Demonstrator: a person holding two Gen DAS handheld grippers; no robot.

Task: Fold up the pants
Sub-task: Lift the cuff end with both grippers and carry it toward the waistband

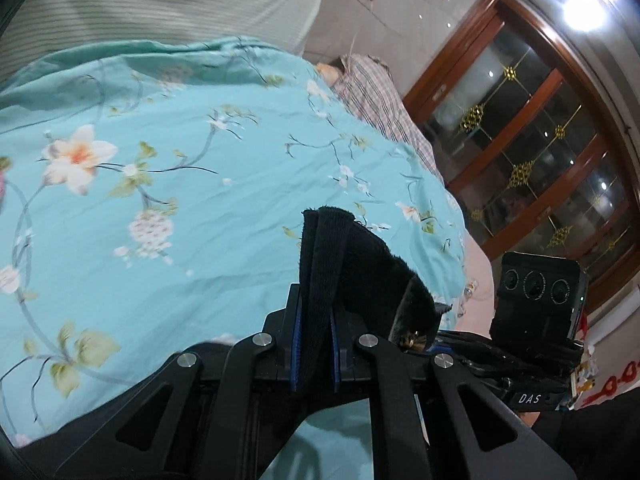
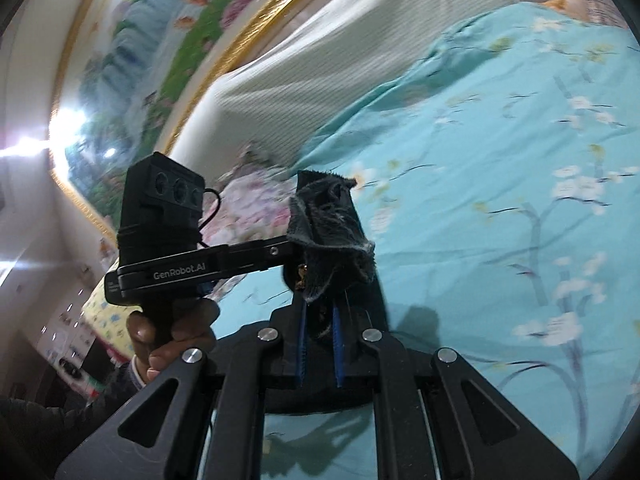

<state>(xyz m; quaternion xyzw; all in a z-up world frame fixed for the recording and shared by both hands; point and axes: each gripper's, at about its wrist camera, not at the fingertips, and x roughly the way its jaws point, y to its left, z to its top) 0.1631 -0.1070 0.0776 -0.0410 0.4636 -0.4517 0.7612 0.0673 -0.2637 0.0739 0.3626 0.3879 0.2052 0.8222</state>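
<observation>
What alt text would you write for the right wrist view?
The right gripper is shut on a bunch of black pants fabric above a turquoise floral bedsheet. The left gripper, held in a hand, grips the same fabric alongside.

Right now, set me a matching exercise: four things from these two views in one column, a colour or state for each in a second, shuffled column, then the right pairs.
Things:
1. pants
2. bedsheet
3. left gripper
4. cabinet

Colours or states:
A. brown wood frame with glass panes
B. turquoise with a flower print
C. black and fuzzy, pinched in two places
D. shut on dark cloth

Pairs: 1-C, 2-B, 3-D, 4-A.

The right gripper is likewise shut on the pants; the bedsheet lies beyond it.
</observation>
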